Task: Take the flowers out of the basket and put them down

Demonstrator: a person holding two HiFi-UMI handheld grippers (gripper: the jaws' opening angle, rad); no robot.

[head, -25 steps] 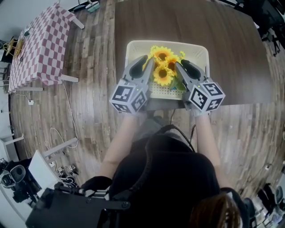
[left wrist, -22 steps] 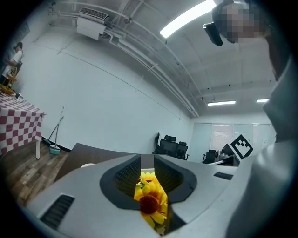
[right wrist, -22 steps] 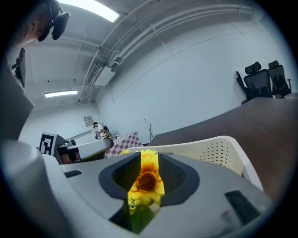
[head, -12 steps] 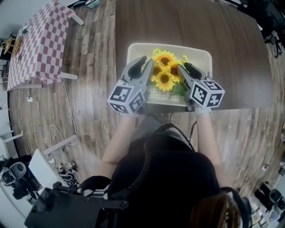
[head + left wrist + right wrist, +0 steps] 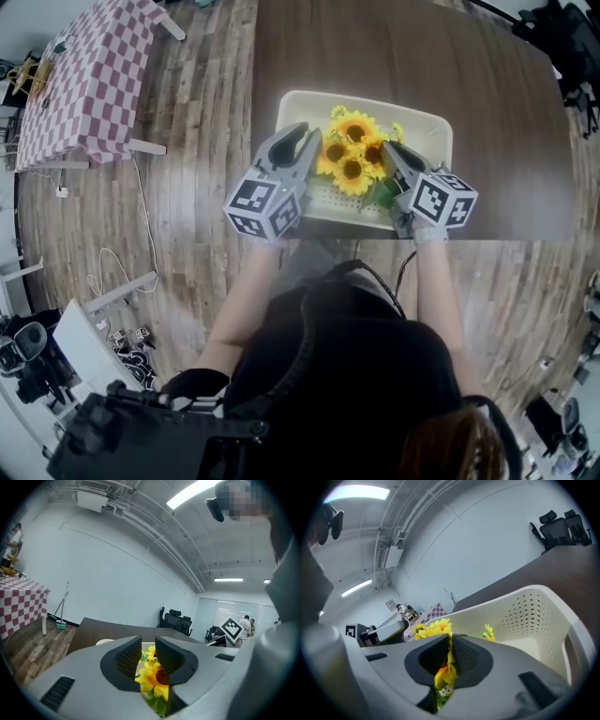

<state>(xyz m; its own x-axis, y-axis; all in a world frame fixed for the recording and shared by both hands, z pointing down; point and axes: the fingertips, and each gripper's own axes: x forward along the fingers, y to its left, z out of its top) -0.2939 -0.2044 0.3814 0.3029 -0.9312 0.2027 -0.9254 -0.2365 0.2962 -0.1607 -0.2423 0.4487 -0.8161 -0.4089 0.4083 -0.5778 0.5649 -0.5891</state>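
The flowers (image 5: 354, 155) – a bunch of yellow sunflowers w/ green leaves – are still sitting inside the cream perforated basket (image 5: 291, 103), which is resting on the dark brown table (image 5: 375, 47) near its front edge, at 12 o'clock from the person. The left tongs (image 5: 307, 141) are coming at the bunch from its 9 o'clock side; they are standing apart, having just eased a bit wider, and in the left gripper view a bloom is showing in the gap w/o either pad clearly pressing on it. The right tongs (image 5: 389, 150) are reaching in from the 3 o'clock side, tilting down over the basket's near rim – they have just been closing and are now pinching yellow petals btwn the ribbed pads, as the right gripper view is showing. Both marker cubes are hanging just over the basket's near edge.
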